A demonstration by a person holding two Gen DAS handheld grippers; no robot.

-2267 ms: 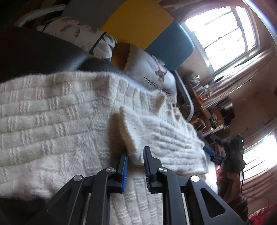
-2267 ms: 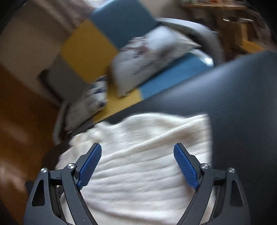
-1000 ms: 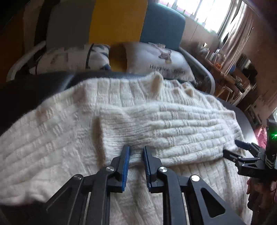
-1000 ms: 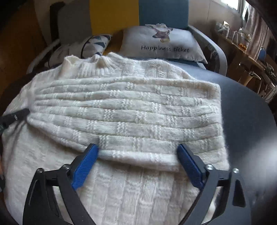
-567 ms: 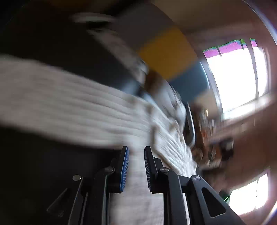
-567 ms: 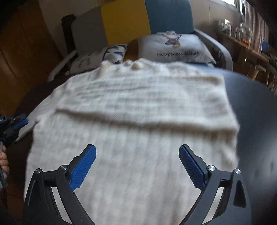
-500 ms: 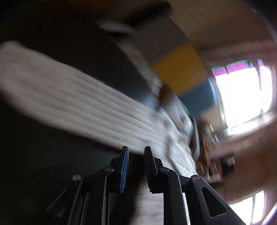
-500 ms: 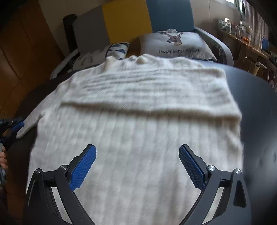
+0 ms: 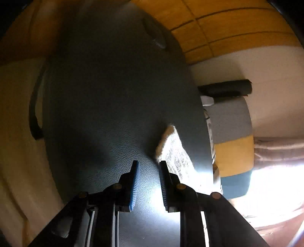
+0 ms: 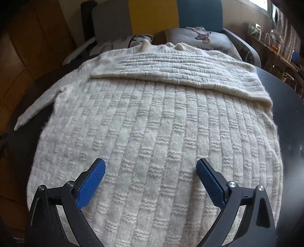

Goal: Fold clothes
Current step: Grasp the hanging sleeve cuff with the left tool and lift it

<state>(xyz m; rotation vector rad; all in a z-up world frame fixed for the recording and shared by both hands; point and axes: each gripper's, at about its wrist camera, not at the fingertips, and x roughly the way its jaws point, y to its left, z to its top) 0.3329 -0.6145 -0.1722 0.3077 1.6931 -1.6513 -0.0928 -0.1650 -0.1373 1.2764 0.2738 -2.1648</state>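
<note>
Both tongs are empty. Left tongs [image 9: 147, 167], a narrow gap between the pads and opening, have swung away from the folded sleeve they were at a second ago and now aim at the loose sleeve [image 9: 172, 150] lying just beyond their tips at the left. Right tongs [image 10: 151, 169] hang wide open over the sweater [image 10: 152, 123], having drawn back toward its near hem. One sleeve [image 10: 180, 70] is already folded across the chest, so the other sleeve is likely next. A dark leathery surface [image 10: 288, 114] carries the sweater; beyond it are a grey, yellow and blue sofa [image 10: 152, 15] with cushions [image 10: 199, 38] and a wooden floor [image 9: 237, 38].
</note>
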